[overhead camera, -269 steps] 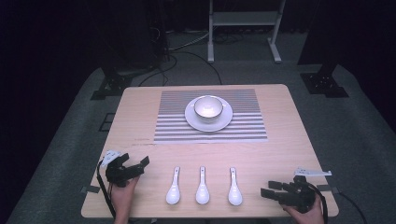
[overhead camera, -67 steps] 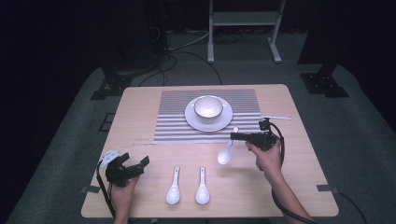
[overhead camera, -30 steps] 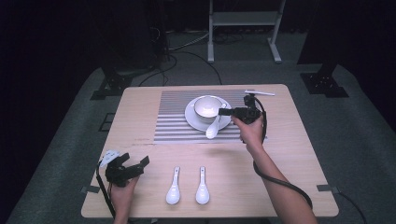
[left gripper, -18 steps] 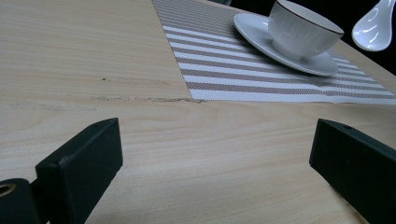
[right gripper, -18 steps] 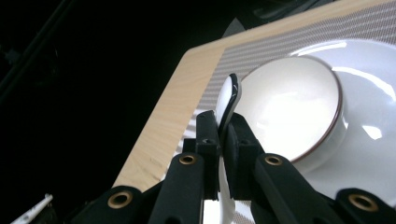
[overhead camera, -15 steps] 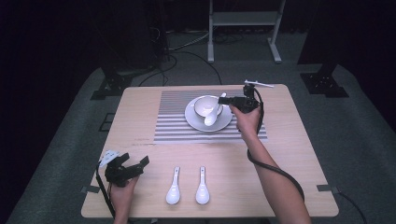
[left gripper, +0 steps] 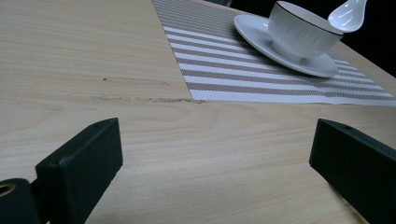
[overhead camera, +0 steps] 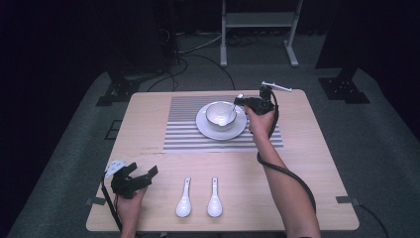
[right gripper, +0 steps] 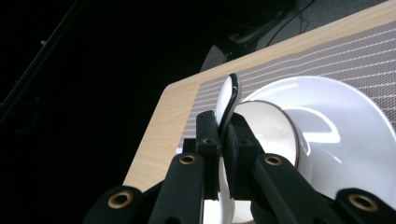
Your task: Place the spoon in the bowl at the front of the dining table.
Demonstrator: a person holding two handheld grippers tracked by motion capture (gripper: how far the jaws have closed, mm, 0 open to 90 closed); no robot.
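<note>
In the right gripper view the black jaws hide the white ceramic spoon's (right gripper: pixel 227 105) handle. The right gripper (overhead camera: pixel 243 102), upper centre, clamps it over the white bowl (overhead camera: pixel 221 114); the left gripper (overhead camera: pixel 147 174) gapes empty, lower left.

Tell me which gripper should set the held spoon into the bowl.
Right. The right gripper is already shut on the spoon at the bowl on its plate. The left gripper rests open at the near left corner, far from the bowl, holding nothing.
</note>
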